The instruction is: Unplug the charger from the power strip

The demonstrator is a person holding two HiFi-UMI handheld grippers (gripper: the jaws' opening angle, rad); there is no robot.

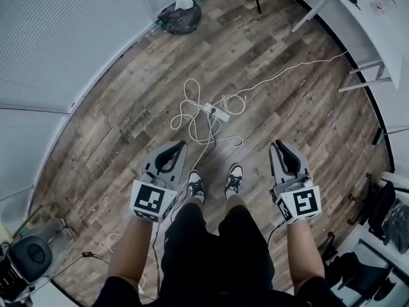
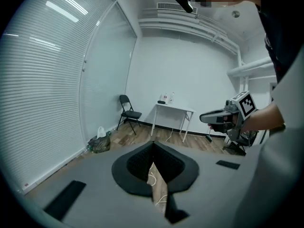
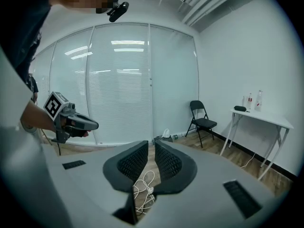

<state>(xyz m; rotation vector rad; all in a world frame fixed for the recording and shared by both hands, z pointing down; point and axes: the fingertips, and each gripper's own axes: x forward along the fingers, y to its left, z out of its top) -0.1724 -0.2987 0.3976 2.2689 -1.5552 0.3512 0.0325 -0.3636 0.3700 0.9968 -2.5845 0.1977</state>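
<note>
A white power strip (image 1: 216, 112) lies on the wooden floor ahead of the person's shoes, amid loops of white cable (image 1: 192, 110). I cannot make out the charger on it at this distance. My left gripper (image 1: 174, 148) is held at waist height to the left, well short of the strip, its jaws together and empty (image 2: 153, 144). My right gripper (image 1: 279, 147) is held level with it on the right, also shut on nothing (image 3: 152, 144). Through the gap under its jaws a bit of white cable (image 3: 141, 185) shows on the floor.
A black rubbish bag (image 1: 181, 16) sits by the blind-covered glass wall. A white table (image 1: 374, 18) stands at the upper right, and a black folding chair (image 2: 128, 110) by the far wall. Dark gear (image 1: 377, 235) crowds the lower right, and a round black seat (image 1: 29, 258) the lower left.
</note>
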